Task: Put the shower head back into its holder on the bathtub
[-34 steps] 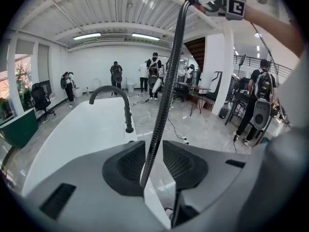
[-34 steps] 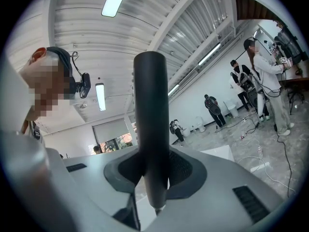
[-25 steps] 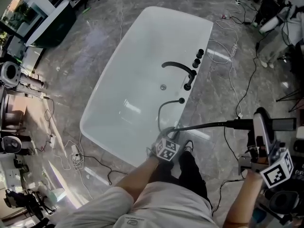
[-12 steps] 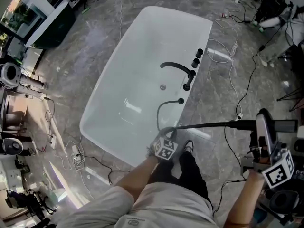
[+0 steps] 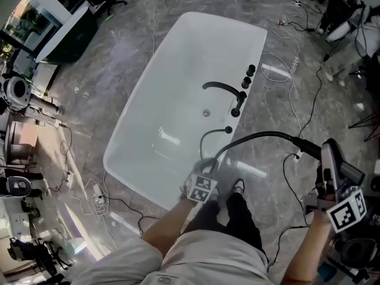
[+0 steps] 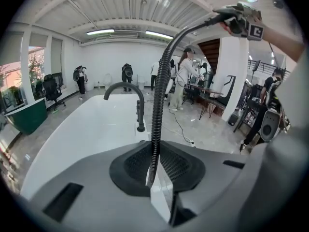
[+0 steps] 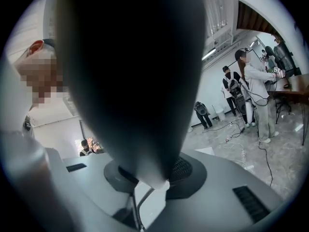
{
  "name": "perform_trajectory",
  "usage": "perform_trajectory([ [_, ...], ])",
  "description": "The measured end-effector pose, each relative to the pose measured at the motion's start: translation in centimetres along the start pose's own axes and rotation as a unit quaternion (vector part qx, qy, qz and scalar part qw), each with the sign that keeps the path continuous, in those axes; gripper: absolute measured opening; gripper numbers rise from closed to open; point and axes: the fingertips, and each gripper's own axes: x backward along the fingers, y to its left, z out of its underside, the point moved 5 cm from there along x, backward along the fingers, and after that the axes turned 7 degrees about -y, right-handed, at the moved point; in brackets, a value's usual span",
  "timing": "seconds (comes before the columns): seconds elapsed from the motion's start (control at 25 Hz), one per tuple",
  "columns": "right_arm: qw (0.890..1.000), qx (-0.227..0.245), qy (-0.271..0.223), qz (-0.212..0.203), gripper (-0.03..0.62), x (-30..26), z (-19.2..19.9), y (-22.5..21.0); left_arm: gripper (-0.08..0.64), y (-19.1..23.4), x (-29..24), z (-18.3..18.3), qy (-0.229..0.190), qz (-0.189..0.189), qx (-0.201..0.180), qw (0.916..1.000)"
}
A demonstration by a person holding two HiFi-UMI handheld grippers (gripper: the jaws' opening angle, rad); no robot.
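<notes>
A white bathtub [image 5: 172, 82] lies on the marble floor, with a black faucet [image 5: 224, 89] and black knobs [image 5: 248, 75] on its right rim. A black ribbed hose [image 5: 261, 135] rises from the rim and arches over to the black shower head [image 5: 309, 149]. My left gripper [image 5: 208, 166] is shut on the hose [image 6: 161, 81] near the tub's near corner. Out over the floor to the right, my right gripper [image 5: 328, 156] is shut on the shower head [image 7: 130, 81], which fills the right gripper view. The left gripper view shows the right gripper [image 6: 241, 23] at the top right.
Cables [image 5: 297, 100] trail over the floor right of the tub, and more lie at its near left corner [image 5: 95, 195]. My own feet [image 5: 236, 186] stand beside the tub. Equipment [image 5: 18, 94] lines the left side. Several people [image 6: 178, 81] stand in the background.
The hose, nearly straight before, now arches upward between the grippers. My left gripper has risen a little with it. The shower head has tilted and my right gripper has shifted slightly down.
</notes>
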Motion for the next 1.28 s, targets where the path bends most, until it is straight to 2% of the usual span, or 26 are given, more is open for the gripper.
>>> perform_trajectory([
  [0.24,1.000,-0.006,-0.023,0.018,0.109,-0.3,-0.3,-1.0,0.052,1.9,2.9,-4.8,-0.051,0.000,0.000,0.9987],
  [0.48,0.997,-0.056,-0.051,0.020,0.109,-0.6,-0.5,-2.0,0.052,3.9,6.6,-8.4,-0.101,-0.028,0.015,0.9944],
  [0.6,0.994,-0.083,-0.056,0.034,0.109,0.2,-1.0,-3.8,0.052,3.7,7.3,-12.1,-0.134,-0.034,0.023,0.9901],
  [0.8,0.993,-0.093,-0.048,0.050,0.109,0.6,-0.1,-4.9,0.052,4.3,7.6,-17.2,-0.178,-0.034,0.037,0.9828],
  [1.08,0.993,-0.090,-0.031,0.072,0.109,0.7,2.5,-5.1,0.052,3.6,7.5,-20.6,-0.217,-0.022,0.082,0.9725],
  [1.28,0.993,-0.089,-0.025,0.078,0.109,0.6,3.3,-5.6,0.052,2.7,7.4,-24.4,-0.251,-0.006,0.094,0.9635],
])
